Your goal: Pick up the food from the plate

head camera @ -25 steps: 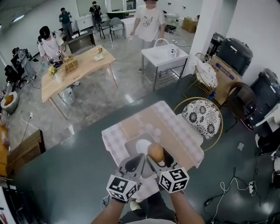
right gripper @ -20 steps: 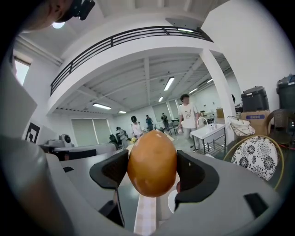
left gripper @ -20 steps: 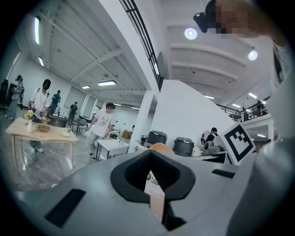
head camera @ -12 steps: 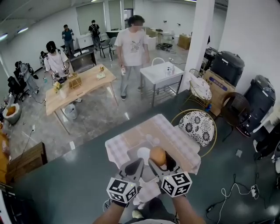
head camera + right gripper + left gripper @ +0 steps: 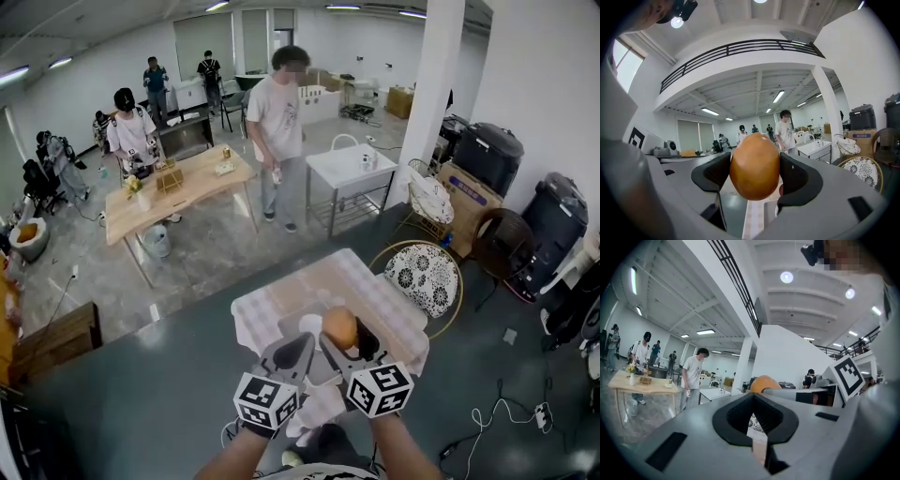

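My right gripper (image 5: pixel 341 337) is shut on a round orange-brown piece of food (image 5: pixel 338 327) and holds it in the air above the small table. In the right gripper view the food (image 5: pixel 754 166) fills the gap between the black pads (image 5: pixel 799 178) of that gripper (image 5: pixel 754 174). My left gripper (image 5: pixel 298 347) hangs just left of it, shut and empty; its view shows its jaws (image 5: pixel 753 401) meeting at the tip, with the food (image 5: pixel 764 383) beyond. Below lies a white plate (image 5: pixel 307 324) on a grey tray (image 5: pixel 286 328).
The tray rests on a low table with a checked cloth (image 5: pixel 272 305). A round chair with a patterned cushion (image 5: pixel 419 267) stands to its right. A person in a white shirt (image 5: pixel 277 117) stands between a wooden table (image 5: pixel 178 183) and a white sink stand (image 5: pixel 352 169).
The right gripper keeps its hold on the food, and both grippers have risen slightly. The person in the white shirt has walked left, towards the wooden table.
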Demonstrator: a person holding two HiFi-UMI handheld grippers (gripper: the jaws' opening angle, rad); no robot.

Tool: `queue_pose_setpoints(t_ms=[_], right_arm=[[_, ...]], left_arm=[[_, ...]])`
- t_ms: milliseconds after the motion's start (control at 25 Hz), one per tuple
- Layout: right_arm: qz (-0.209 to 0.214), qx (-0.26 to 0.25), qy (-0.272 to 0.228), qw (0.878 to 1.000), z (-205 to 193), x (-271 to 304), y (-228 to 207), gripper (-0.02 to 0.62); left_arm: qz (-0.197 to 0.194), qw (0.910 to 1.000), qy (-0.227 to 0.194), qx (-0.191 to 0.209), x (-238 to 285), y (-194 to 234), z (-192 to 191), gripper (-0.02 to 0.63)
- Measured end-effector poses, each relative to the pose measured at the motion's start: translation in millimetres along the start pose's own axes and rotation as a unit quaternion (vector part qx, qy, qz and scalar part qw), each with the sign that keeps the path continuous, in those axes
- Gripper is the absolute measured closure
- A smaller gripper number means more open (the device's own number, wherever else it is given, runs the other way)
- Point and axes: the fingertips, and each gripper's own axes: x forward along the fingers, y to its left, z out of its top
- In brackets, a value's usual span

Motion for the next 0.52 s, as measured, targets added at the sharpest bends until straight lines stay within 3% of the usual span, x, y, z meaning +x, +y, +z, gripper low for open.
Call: queue_pose_setpoints(t_ms=[520], right_arm=[[0.002,-0.006,-0.003,1.000,2.1,-6.2,10.0,0.290]], left_arm=[[0.010,0.9999,-0.007,0.002,-10.4,-0.5,3.9,0.601]])
